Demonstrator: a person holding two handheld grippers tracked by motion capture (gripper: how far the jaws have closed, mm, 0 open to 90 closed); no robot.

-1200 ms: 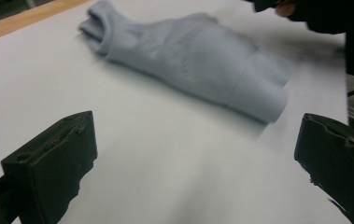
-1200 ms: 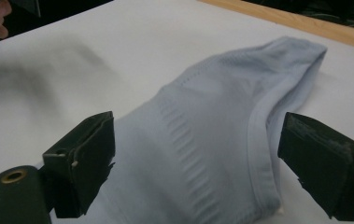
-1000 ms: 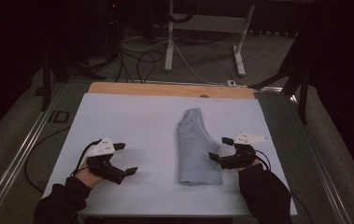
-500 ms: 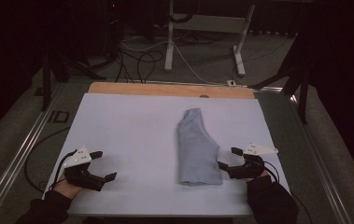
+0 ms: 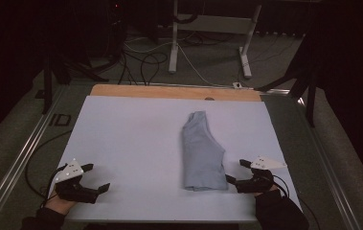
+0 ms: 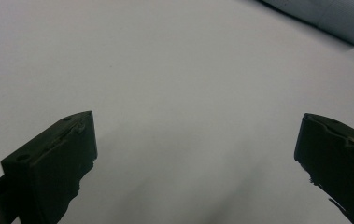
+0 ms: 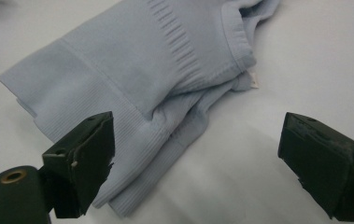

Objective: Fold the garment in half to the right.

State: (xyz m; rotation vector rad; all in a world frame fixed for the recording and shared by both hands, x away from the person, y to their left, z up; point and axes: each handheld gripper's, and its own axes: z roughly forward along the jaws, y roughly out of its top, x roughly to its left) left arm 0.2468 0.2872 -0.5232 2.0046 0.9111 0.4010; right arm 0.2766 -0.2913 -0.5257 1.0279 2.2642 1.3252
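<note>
A folded light-blue knit garment (image 5: 202,153) lies lengthwise on the white board (image 5: 131,134), a little right of centre. My right gripper (image 5: 235,171) stands open beside the garment's near right corner, close to it but apart. In the right gripper view the garment (image 7: 156,79) shows its ribbed hem and folded layers, and the right gripper (image 7: 198,135) has nothing between its jaws. My left gripper (image 5: 96,177) is open near the board's front left corner, far from the garment. In the left gripper view the left gripper (image 6: 195,140) spans bare board, with the garment (image 6: 324,14) at the top right.
A wooden strip (image 5: 169,92) runs along the board's far edge. Metal rails (image 5: 21,158) flank the table. Beyond it, cables (image 5: 141,62) and a white stand's legs (image 5: 174,43) sit on the dark floor. Bare board spreads left of the garment.
Both grippers have drawn back toward the near edge. The left one has moved left and nearer to me. The garment lies as before.
</note>
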